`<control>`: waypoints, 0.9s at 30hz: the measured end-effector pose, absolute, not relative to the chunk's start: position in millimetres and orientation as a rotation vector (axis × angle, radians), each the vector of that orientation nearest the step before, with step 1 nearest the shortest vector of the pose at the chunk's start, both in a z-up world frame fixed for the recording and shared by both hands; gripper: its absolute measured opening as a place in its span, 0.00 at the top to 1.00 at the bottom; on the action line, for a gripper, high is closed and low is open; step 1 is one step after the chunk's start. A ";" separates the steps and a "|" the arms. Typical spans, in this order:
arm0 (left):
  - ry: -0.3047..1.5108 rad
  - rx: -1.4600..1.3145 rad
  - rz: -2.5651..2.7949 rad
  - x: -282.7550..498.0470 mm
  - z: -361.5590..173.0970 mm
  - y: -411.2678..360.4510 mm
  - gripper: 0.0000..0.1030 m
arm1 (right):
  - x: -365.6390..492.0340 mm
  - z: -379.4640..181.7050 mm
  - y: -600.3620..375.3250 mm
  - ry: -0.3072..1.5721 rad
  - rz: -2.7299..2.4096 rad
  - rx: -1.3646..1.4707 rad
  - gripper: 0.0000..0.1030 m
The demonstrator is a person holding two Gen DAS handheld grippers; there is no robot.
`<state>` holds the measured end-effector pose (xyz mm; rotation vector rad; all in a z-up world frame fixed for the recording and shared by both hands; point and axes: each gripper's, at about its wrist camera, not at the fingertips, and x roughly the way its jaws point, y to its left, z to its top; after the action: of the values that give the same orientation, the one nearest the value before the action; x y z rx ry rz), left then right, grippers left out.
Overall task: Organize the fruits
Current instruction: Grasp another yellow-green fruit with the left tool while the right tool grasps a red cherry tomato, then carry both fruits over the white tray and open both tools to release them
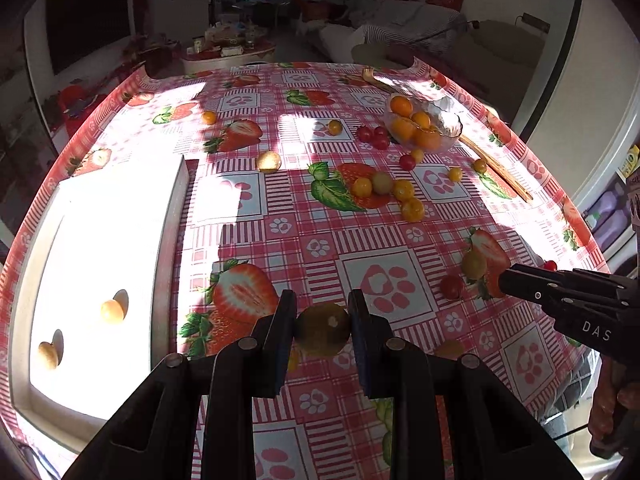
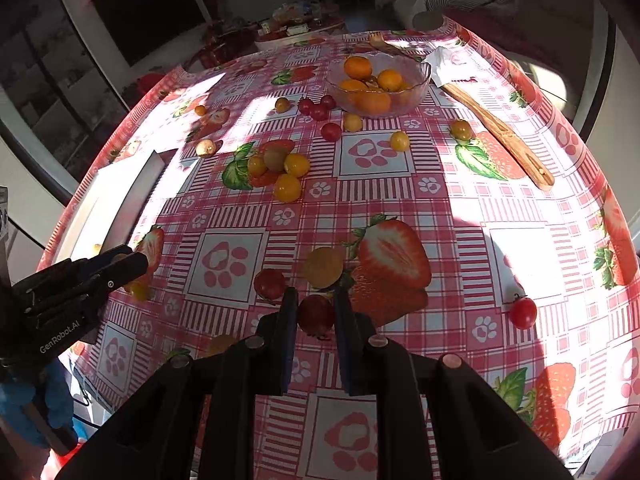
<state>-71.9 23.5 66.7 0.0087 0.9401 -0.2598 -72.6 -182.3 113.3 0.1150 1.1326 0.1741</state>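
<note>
My left gripper [image 1: 322, 312] is shut on a yellow-green cherry tomato [image 1: 323, 330], held just above the tablecloth beside the white tray [image 1: 168, 216], which holds two pale yellow fruits [image 1: 112, 311]. My right gripper [image 2: 316, 304] is shut on a red cherry tomato [image 2: 316, 315]; a yellow tomato [image 2: 323, 267] and a red one [image 2: 269, 283] lie just ahead of it. The right gripper also shows in the left wrist view [image 1: 505, 280], the left gripper in the right wrist view [image 2: 134, 260]. A glass bowl [image 2: 420, 80] of orange fruits stands at the far side.
Several yellow and red tomatoes [image 2: 288, 188] lie scattered mid-table. A red tomato [image 2: 523, 313] sits at the right. A wooden spatula [image 2: 500, 128] and a white paper [image 2: 448, 64] lie by the bowl. Table edges curve away on all sides.
</note>
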 end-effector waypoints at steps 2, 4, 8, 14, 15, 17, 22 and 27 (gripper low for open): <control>0.929 0.000 -0.243 -75.2 70.3 33.9 0.73 | -70.7 115.9 -172.2 1.133 0.192 0.107 0.81; 0.920 -0.009 -0.223 -78.5 73.3 45.9 0.73 | -68.4 118.7 -161.0 1.131 0.213 0.097 0.81; 0.904 -0.035 -0.177 -85.1 77.4 73.2 0.73 | -62.6 122.9 -136.2 1.133 0.260 0.081 0.81; 0.888 -0.061 -0.085 -95.0 78.0 120.4 0.73 | -53.9 125.7 -89.6 1.146 0.345 0.057 0.81; 0.888 -0.062 -0.069 -96.4 76.8 127.7 0.73 | -53.0 126.1 -80.2 1.149 0.361 0.052 0.81; 0.893 -0.066 -0.035 -98.9 73.0 143.6 0.73 | -50.6 126.2 -62.2 1.154 0.393 0.040 0.81; 0.915 -0.078 0.047 -105.1 60.1 177.8 0.73 | -45.4 127.4 -11.6 1.167 0.485 0.004 0.81; 0.953 -0.092 0.123 -110.1 46.5 206.2 0.73 | -42.3 125.2 40.0 1.187 0.575 -0.030 0.81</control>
<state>-110.1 206.2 46.5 -0.0921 0.9533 0.1234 -42.3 40.0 125.2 -0.0298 1.1869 0.5755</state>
